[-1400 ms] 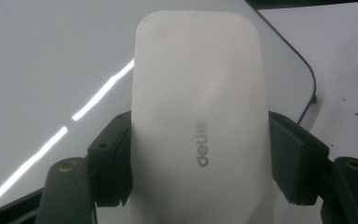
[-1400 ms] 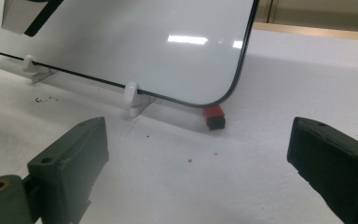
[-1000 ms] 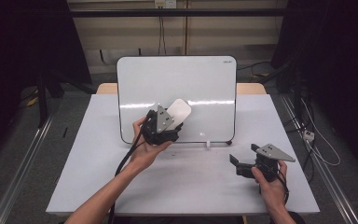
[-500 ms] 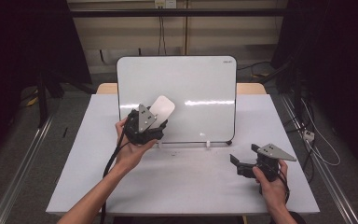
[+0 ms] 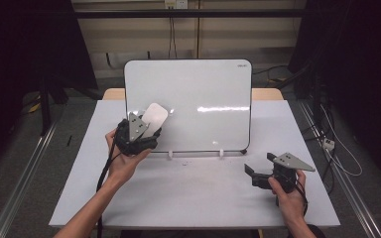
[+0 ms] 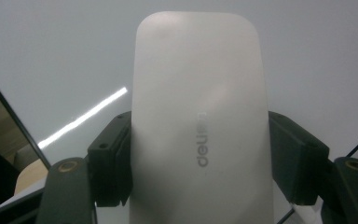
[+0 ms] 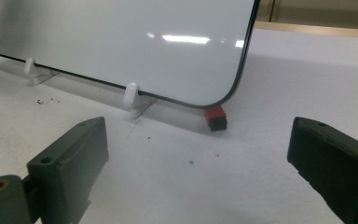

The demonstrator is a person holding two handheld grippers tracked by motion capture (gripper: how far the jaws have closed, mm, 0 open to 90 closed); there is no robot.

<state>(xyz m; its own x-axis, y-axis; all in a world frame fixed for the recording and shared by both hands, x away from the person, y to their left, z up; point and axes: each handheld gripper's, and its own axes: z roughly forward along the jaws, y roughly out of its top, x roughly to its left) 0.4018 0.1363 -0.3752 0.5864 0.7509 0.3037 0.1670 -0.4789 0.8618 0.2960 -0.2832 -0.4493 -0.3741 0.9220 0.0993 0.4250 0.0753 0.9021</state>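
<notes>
Two grippers are working over a white table (image 5: pixel 193 198). A whiteboard (image 5: pixel 198 104) is standing near the far edge, leaning back on small white clip feet (image 7: pixel 131 95), its surface blank apart from light glare.

Left gripper (image 5: pixel 144 130): the person's left hand (image 5: pixel 124 161) is holding it up in front of the whiteboard's lower left part. Its jaws are clamping a white rounded eraser (image 6: pixel 200 121) from both sides; the left gripper view is showing the black pads (image 6: pixel 109 163) pressing against the eraser's long edges, with grey "deli" lettering on the eraser's face. In the high view the eraser (image 5: pixel 154 116) is sticking up and to the right out of the jaws, overlapping the board surface. Whether it is actually touching the board, I cannot tell. A black cable is trailing from this gripper down along the forearm.

Right gripper (image 5: pixel 258 173): the person's right hand (image 5: pixel 287 193) is holding it low over the table's near right part, well apart from the left gripper. Its jaws are standing wide apart with nothing between them, as the right gripper view is showing, pointing toward the board's lower right corner.

One small red and black block (image 7: pixel 216 117) is sitting on the table just beside that rounded corner. Dark specks are lying scattered on the tabletop in front of the board.
</notes>
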